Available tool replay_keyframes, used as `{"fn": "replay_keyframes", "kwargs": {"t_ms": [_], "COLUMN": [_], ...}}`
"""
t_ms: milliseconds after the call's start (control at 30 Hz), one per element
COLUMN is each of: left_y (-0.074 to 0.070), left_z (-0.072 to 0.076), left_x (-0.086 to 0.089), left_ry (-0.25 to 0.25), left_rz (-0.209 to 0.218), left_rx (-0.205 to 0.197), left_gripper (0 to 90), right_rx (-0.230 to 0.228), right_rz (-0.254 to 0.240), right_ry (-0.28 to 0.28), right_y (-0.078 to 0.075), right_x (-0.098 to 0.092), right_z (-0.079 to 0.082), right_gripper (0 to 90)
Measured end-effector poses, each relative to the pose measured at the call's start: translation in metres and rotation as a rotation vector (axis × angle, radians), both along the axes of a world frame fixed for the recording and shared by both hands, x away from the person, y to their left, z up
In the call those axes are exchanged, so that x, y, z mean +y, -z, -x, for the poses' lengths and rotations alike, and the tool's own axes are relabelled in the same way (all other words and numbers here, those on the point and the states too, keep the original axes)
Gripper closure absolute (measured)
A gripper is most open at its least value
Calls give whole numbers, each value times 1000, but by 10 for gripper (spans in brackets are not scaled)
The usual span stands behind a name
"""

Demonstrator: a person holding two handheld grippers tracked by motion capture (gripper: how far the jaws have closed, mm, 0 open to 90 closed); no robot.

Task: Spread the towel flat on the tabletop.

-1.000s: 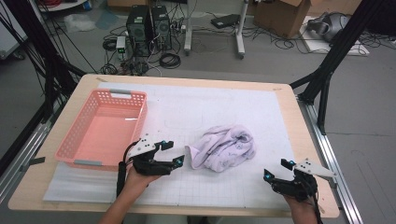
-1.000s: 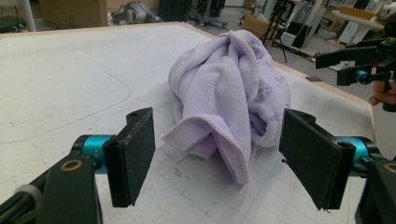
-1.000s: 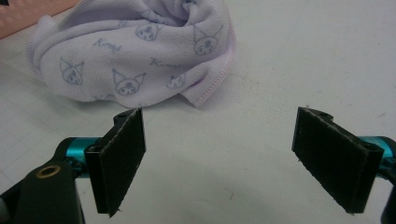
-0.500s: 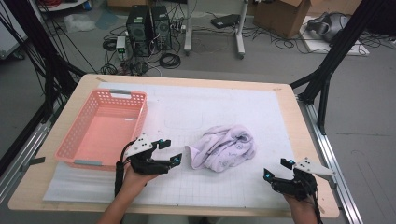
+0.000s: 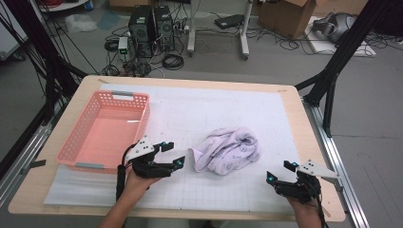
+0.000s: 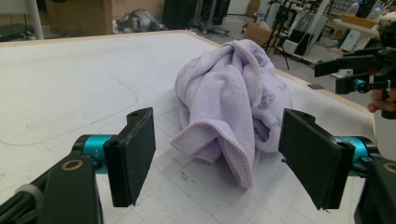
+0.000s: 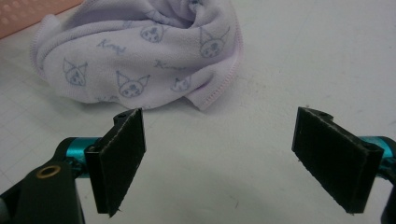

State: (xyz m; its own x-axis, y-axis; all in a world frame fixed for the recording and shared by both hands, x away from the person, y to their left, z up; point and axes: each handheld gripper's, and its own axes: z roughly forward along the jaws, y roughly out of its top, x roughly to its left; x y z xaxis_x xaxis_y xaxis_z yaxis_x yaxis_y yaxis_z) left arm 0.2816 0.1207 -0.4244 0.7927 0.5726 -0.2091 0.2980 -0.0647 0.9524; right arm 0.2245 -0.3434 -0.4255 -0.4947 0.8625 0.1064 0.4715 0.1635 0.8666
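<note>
Left tongs (image 5: 172,153) wide open, holding nothing, just beside the crumpled towel (image 5: 228,150) at its 9 o'clock. Right tongs (image 5: 280,172) wide open, empty, at towel's 4 o'clock. Towel mid-surface (image 5: 294,114); basket (image 5: 76,142) at its 9 o'clock.

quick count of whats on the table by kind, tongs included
towel: 1, lilac, crumpled on the mat
basket: 1, pink, nothing in it
tongs: 2, left tongs and right tongs, both open, neither touching the towel
mat: 1, white with a grid
total: 5
</note>
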Motion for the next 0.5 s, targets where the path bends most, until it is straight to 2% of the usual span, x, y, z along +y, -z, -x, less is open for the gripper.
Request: {"fn": "replay_keyframes", "kwargs": {"t_ms": [133,400,500], "left_y": [0,4,6], "left_z": [0,-1,-1], "left_x": [1,-2,-5], "left_ry": [0,20,32], "left_rz": [-2,-24,-27], "left_rx": [4,10,23], "left_gripper": [279,338,350], "right_rx": [-1,8,35], "right_rz": [3,28,48], "right_ry": [-15,-85,-136], "right_y": [1,1,4], "right_x": [4,21,41], "right_z": [-4,-11,-23], "right_gripper": [160,159,162]}}
